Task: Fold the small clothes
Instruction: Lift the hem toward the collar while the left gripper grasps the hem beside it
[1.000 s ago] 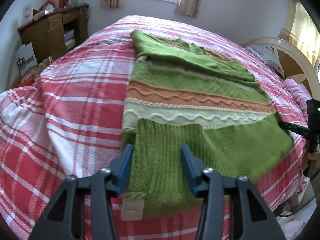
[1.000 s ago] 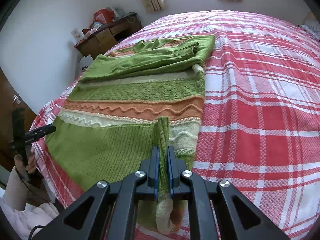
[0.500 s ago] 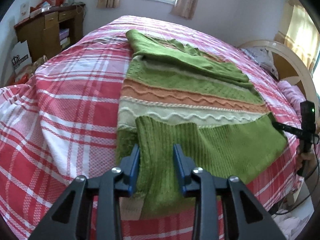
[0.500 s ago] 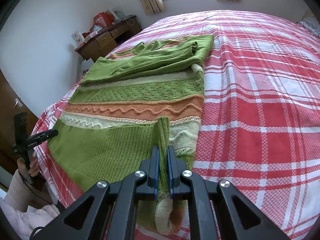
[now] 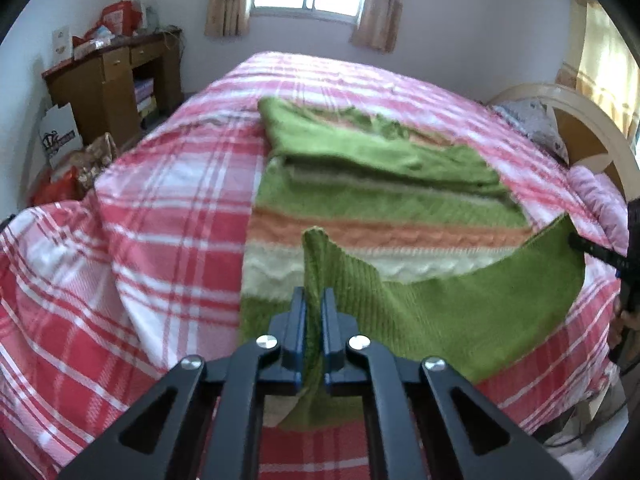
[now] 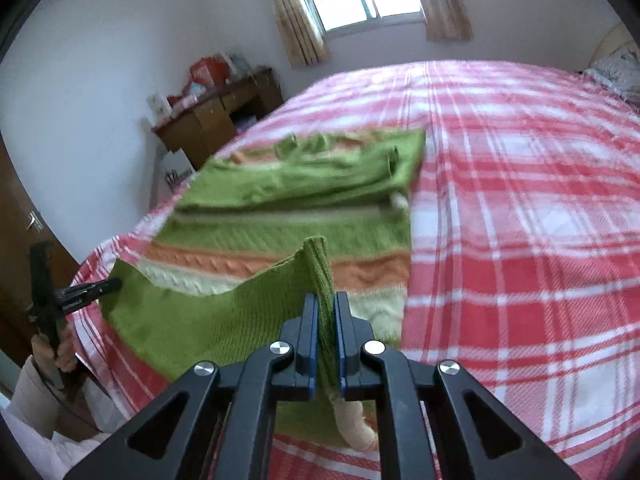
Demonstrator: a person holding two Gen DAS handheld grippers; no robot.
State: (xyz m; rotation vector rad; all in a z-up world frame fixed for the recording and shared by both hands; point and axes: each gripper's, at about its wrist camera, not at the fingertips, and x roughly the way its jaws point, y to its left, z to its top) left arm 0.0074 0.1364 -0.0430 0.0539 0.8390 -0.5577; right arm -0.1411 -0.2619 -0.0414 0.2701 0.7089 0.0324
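Now that the left gripper [image 5: 314,312] has just closed on the green ribbed hem of the striped knitted sweater [image 5: 384,204] on the plaid bed [image 5: 172,200], both grippers, the right gripper [image 6: 324,316] clamped too, lift it, ready to fold.

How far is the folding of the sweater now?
Done: the sleeves lie folded across the sweater. In hand: the left tool has just closed on one hem corner, the right tool grips the other, and the hem hangs lifted off the bed. Left: laying the hem over toward the sleeves.
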